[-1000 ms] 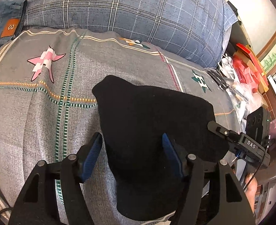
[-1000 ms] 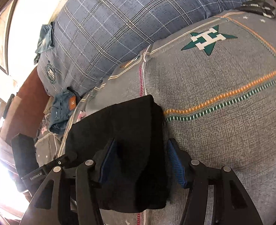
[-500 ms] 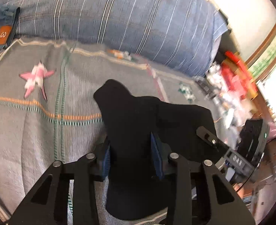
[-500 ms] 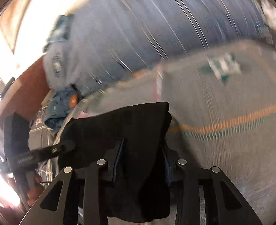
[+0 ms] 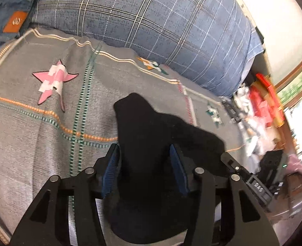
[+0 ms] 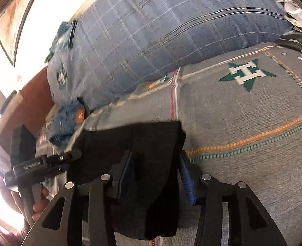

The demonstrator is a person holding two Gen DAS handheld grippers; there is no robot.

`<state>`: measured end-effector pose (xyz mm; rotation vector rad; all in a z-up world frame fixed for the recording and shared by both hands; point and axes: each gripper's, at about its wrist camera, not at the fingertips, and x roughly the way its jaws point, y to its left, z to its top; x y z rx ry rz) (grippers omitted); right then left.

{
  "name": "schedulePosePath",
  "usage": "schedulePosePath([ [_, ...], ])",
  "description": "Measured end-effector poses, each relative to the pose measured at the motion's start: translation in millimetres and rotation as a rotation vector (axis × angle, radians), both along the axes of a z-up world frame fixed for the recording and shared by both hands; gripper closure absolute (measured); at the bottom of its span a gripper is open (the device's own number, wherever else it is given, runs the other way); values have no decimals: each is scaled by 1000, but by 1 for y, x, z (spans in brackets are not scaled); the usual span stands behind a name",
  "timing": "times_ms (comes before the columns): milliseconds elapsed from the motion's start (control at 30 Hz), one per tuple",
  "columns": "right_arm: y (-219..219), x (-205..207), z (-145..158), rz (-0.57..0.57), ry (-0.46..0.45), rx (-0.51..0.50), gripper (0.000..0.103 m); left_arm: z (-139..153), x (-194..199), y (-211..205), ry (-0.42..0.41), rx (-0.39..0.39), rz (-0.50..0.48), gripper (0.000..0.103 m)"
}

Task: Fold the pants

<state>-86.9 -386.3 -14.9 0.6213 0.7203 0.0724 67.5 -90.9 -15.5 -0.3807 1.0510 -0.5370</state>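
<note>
Two tools work one garment: the left tool [image 5: 144,168] and the right tool [image 6: 156,174] each straddle an end of the black pants [image 5: 155,147], which lie as a compact dark bundle on the bed [image 5: 27,139], low and centre in both wrist views. Both sets of jaws are opening, with black cloth between the blue pads [image 5: 176,168]; the pads look slack against the fabric rather than pinching, so I read this as letting go of a fold just laid. One tool per end makes sense: it keeps the fold's edges level while the cloth settles. Pants appear folded down to a thick block, square corner at its upper right in the right view; likely late in the task. Counts: one black pair; one blue denim garment [image 5: 5,18] with an orange patch, upper left in the left view; one blue plaid quilt [image 5: 151,20] across the top; one hand [image 6: 38,205] visible, lower left, right view.
</note>
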Motion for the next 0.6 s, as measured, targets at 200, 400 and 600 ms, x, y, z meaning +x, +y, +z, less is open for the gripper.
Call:
schedulePosePath([
  [200,-20,8,-3,-58,-43,127,47,-2,22,-17,50,36,-14,39],
  [400,-4,33,0,-62,20,-89,71,-16,24,-37,-32,185,-9,39],
  [600,-6,31,-1,-59,13,-85,67,-14,17,-30,-56,164,-2,34],
])
